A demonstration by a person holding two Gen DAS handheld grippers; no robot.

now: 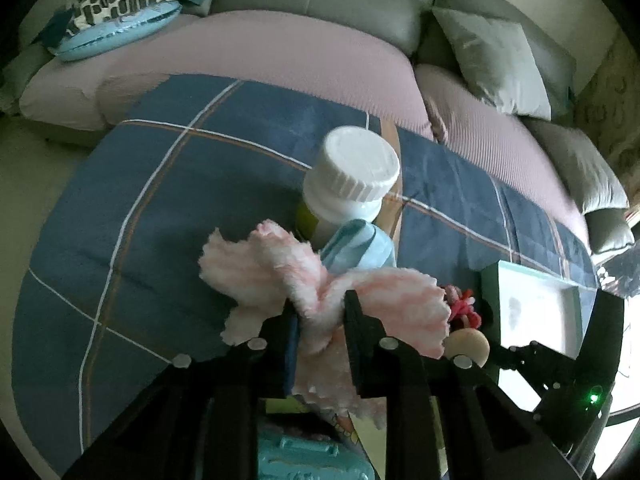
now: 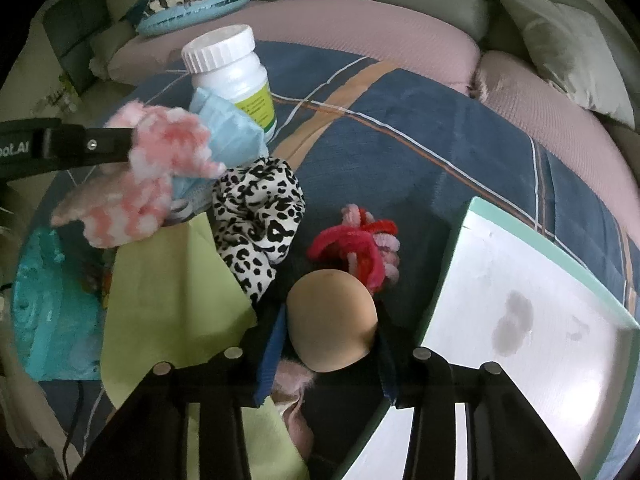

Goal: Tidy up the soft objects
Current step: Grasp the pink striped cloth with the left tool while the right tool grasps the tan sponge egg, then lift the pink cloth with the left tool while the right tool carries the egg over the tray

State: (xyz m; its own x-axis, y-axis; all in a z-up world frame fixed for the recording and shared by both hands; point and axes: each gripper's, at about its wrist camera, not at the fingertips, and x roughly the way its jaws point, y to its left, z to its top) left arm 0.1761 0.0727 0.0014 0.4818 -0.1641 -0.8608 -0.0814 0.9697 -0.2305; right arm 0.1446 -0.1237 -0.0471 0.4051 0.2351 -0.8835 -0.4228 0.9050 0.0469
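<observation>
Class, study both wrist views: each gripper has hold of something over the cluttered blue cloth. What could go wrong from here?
1. The left gripper pinches the fluffy pink cloth beside the white bottle; lifting might drag the light blue face mask or tip the bottle.
2. The right gripper holds the smooth beige ball, which might slip out before reaching the white tray.
</observation>
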